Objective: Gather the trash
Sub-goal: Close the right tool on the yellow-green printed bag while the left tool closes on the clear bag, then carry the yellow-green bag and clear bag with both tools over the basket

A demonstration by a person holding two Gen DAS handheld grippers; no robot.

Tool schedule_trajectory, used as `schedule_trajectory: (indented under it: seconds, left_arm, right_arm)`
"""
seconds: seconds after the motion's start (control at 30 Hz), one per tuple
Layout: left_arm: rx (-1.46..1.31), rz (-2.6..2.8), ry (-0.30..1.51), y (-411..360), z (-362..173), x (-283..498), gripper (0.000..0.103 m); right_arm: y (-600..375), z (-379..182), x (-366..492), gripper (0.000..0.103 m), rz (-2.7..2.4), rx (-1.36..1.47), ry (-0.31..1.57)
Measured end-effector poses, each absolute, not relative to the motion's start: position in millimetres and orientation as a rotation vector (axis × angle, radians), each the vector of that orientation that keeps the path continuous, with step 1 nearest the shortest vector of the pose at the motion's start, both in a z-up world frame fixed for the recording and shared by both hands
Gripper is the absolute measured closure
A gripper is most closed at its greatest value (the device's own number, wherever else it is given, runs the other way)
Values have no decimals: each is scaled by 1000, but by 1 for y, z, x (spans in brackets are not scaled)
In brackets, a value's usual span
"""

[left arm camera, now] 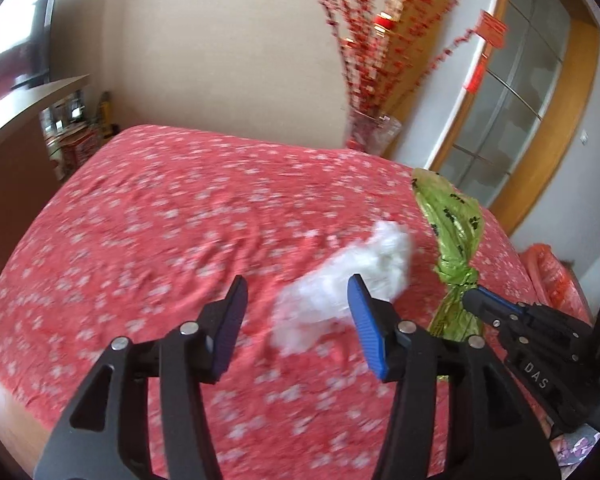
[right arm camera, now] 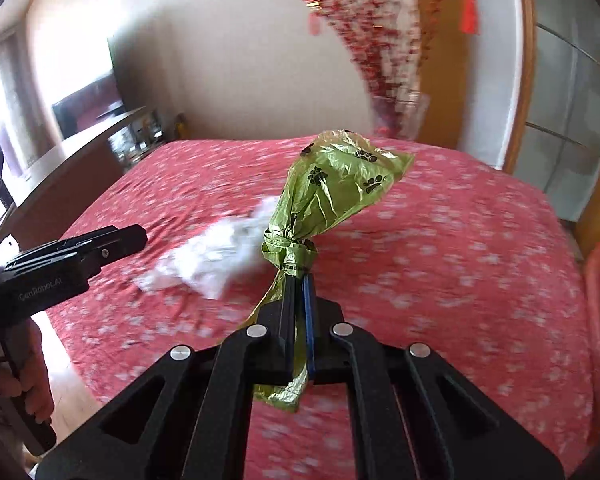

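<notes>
Right gripper (right arm camera: 298,280): clenched on the twisted neck of the green bag (right arm camera: 332,184), just below the knot; bag body raised clear above the bed.
Left gripper (left arm camera: 298,294): jaws parted, nothing between the pads; aimed down at the white tissue wad (left arm camera: 356,280).
Trash: white wad loose on the red bedspread (left arm camera: 160,208), just left of the bag; right pad partly overlapping it in the left wrist view, contact not clear.
Bag mouth: knotted shut, so no way in for the wad as things stand.
Risk, snag: likely to pinch a fold of bedspread along with the wad if closed too low on the soft cloth.
Risk, tear: loose tissue probably sheds or pulls apart under an edge grip, leaving scraps behind.
Risk, slip: thin plastic neck could slide from the pads under a quick swing.
Risk, collision: two grippers close together near the knot.
Surface: rumpled, soft, red with pale flowers.
Room: beige wall, vase of red blossom branches (left arm camera: 372,136) beyond the far corner, wood-framed glass door (left arm camera: 512,92) to the right, dark screen (right arm camera: 88,108) and low cabinet to the left.
</notes>
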State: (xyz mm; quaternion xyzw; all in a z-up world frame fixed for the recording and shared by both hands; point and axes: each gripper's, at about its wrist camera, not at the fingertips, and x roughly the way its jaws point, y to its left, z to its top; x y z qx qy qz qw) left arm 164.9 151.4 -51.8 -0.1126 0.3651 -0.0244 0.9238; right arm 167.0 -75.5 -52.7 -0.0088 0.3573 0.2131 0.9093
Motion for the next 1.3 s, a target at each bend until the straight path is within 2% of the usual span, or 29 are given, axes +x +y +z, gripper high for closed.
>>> schedule_trajectory:
  seconds: [0.2,0.37,0.5,0.53,0.57,0.6,0.67,0.73,1.0,1.3]
  left_arm:
    - [-208,-135,829,118,-60,201,47]
    - [-110,-119,877,90,-72,223,38]
    - [-48,-80,926,78,-86,233,39]
    - [-27,-68,918,75,-87,233,42]
    - [-22,-65,917,75,-88,232,53]
    - [-34,-67,914,75,-86,233,58]
    - [-77,-93,916,77,-84,235,81]
    - [-119,-109,913,79,-80,238,88]
    - [-126,-183,846,52,-47,234,90]
    - [-130,-323,812,-12,-21,231,90]
  right_arm:
    - [-131,-52,169,99,331,37,727]
    - [-170,-50,169,99,267,72,721]
    - [-187,-51,167,99,240,90,721]
    - [-192,-51,167,99,232,96,720]
    - [-196,-50,167,99,227,100,719]
    - [-200,-50,166,99,222,104,717]
    - [-207,-48,165,99,214,112,712]
    - [-211,-46,165,99,207,117,705]
    - [-245,-34,161,99,166,139,666]
    - [-286,-25,149,99,102,176,628]
